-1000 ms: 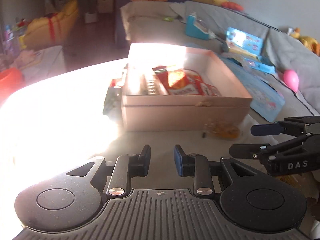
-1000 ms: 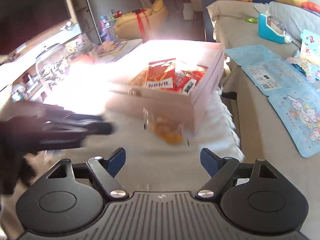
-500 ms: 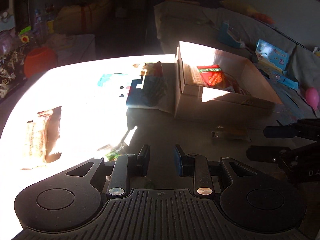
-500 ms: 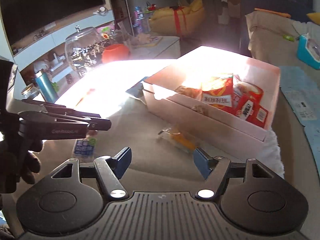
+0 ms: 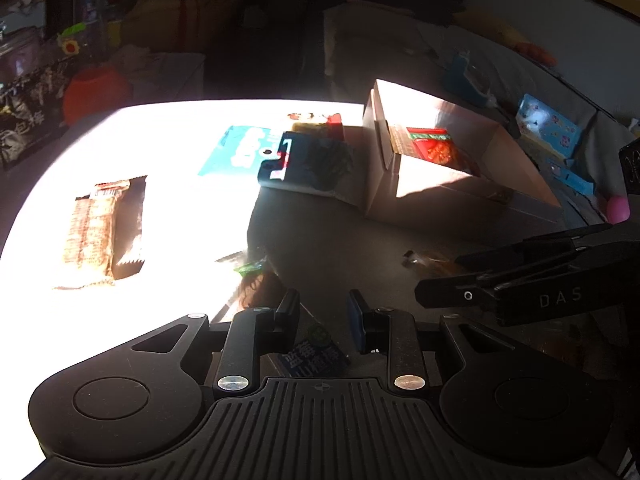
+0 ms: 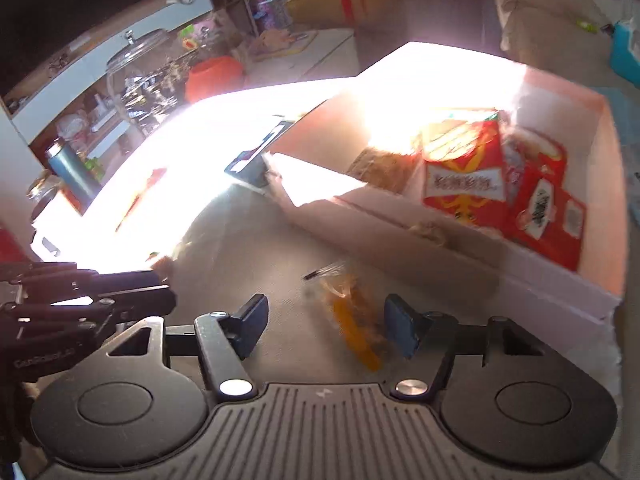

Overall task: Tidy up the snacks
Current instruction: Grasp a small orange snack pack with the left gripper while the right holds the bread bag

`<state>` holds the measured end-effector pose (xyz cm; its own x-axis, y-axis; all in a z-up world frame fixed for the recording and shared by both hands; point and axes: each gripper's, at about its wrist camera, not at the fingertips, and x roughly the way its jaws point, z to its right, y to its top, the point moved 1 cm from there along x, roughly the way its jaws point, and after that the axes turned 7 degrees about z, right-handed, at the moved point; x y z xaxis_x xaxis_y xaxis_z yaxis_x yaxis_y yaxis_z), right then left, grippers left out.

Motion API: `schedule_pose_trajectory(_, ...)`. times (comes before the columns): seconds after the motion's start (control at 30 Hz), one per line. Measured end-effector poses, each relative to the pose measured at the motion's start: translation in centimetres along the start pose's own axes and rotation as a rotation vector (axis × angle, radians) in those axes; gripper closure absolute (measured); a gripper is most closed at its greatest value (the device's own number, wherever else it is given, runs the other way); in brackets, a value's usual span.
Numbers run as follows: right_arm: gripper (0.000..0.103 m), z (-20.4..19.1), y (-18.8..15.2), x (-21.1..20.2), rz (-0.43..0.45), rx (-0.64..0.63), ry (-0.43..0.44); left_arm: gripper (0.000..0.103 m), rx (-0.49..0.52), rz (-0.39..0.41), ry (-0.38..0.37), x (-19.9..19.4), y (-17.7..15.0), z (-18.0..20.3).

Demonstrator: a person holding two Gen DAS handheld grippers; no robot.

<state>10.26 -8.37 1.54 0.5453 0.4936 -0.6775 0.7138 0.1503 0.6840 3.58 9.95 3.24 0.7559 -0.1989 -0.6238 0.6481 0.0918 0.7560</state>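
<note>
**Currently: wrapped snack lies between spread right fingers**

Right gripper (image 6: 326, 330) is spread around the orange snack packet (image 6: 354, 320), whose long axis points toward 11 o'clock, beside the box (image 6: 440, 240). Left gripper (image 5: 323, 316) is slightly parted over a dark blue packet (image 5: 316, 354).

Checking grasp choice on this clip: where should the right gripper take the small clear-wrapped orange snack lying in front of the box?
Grip the clear-wrapped orange snack across its narrow middle, coming down from above: it lies flat, lengthwise between the open right gripper fingers.

Matt cardboard box (image 6: 440, 248), glossy clear-plastic snack wrapper (image 6: 352, 312).
</note>
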Motion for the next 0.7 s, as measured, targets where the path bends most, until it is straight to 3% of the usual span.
schedule_pose_trajectory(0.07, 0.039, -0.7, -0.6, -1.3, -0.015, 0.005, 0.097, 0.073, -0.017, 0.002, -0.003, -0.4, -0.1, -0.2)
schedule_pose_trajectory(0.1, 0.039, -1.1, -0.9, -1.9, -0.009, -0.004, 0.099, 0.073, -0.026, 0.001, -0.012, -0.6, -0.1, -0.1)
schedule_pose_trajectory(0.27, 0.035, -1.2, -3.1, -5.3, 0.016, -0.077, -0.061, 0.073, -0.058, -0.039, -0.127, 0.2, 0.3, 1.8)
schedule_pose_trajectory(0.43, 0.025, 0.0, -5.7, -8.1, 0.001, -0.094, -0.239, 0.073, 0.123, -0.056, -0.13, 2.6, 0.6, 7.0)
schedule_pose_trajectory(0.53, 0.017, 0.9, -6.9, -10.0, 0.005, -0.018, -0.238, 0.073, 0.218, -0.097, -0.126, 4.2, 0.1, 9.3)
schedule_pose_trajectory(0.7, 0.015, 0.6, -8.6, -10.5, -0.015, 0.023, -0.224, 0.072, 0.327, -0.075, -0.107, 4.2, -0.6, 10.7)
